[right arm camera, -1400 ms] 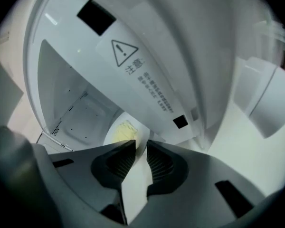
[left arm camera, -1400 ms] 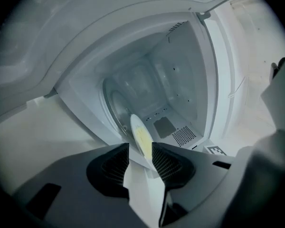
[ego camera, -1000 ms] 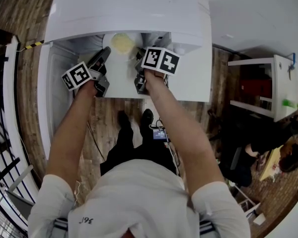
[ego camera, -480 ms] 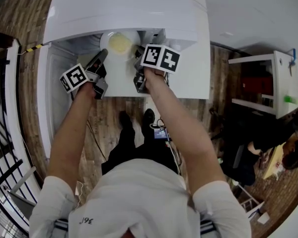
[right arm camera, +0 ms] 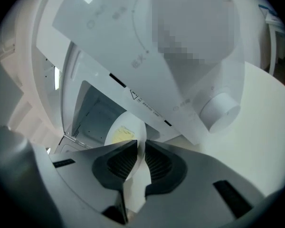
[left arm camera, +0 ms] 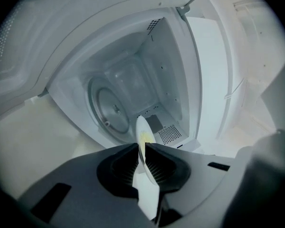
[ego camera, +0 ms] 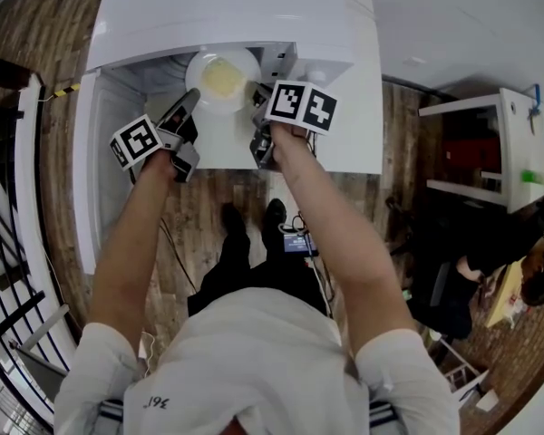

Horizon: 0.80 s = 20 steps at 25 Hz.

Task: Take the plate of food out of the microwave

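A white plate (ego camera: 219,64) with yellow food (ego camera: 221,79) sits level at the mouth of the white microwave (ego camera: 236,12). My left gripper (ego camera: 191,99) holds the plate's left rim. Its jaws are closing, and the rim (left arm camera: 143,136) stands edge-on between the ribbed pads with the pads against it. My right gripper (ego camera: 257,94) is shut on the plate's right rim (right arm camera: 125,132). Behind the plate, the left gripper view shows the microwave's empty cavity with its round turntable (left arm camera: 109,109).
The microwave door (ego camera: 82,179) hangs open at the left. A round knob (right arm camera: 220,109) sticks out of the control panel to the right of the opening. The microwave stands on a white surface (ego camera: 344,143). A white desk (ego camera: 500,157) and a seated person (ego camera: 517,284) are far right.
The left gripper's jaws have come together on the plate's rim. More of the plate now shows outside the microwave's top edge, with both grippers still on it.
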Tool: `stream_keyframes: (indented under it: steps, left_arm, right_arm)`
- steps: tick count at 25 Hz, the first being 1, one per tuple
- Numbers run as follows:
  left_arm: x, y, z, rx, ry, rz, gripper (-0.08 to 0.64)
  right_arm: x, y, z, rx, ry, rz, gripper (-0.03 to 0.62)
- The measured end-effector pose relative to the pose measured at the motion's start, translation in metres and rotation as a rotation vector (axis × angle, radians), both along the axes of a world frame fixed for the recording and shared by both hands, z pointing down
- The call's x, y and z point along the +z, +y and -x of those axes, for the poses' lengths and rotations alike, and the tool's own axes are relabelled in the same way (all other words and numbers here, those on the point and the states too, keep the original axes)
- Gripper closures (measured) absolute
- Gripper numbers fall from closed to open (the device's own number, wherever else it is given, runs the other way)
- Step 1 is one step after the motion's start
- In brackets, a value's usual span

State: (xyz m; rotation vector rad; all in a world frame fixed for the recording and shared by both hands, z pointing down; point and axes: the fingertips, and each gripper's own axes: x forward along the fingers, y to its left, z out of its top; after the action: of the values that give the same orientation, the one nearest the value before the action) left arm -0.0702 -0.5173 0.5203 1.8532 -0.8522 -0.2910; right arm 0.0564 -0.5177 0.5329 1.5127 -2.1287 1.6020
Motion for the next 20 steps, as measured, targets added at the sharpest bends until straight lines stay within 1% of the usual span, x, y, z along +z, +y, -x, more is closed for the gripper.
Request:
stream_keyframes:
  steps: [2,7,13,18,20]
  left_arm:
    - [-0.004,0.006,0.003,0.004,-0.03,-0.017,0.514]
    - [-0.013,0.023,-0.002,0.014,-0.023,-0.02,0.514]
    - [-0.029,0.047,-0.015,0.026,0.027,0.011,0.512]
    - [-0.062,0.063,-0.038,0.088,0.109,-0.053,0.514]
    - [-0.071,0.068,-0.044,0.1,0.115,-0.059,0.514]
  right_arm:
    - [-0.005,0.007,-0.001,-0.002,-0.008,-0.006,0.54]
    - [-0.015,0.023,-0.004,-0.005,-0.012,-0.023,0.54]
    - [-0.032,0.044,-0.015,0.0,-0.013,-0.042,0.54]
    - [-0.048,0.059,-0.028,0.021,-0.028,-0.054,0.54]
    - [-0.055,0.064,-0.033,0.028,-0.033,-0.059,0.54]
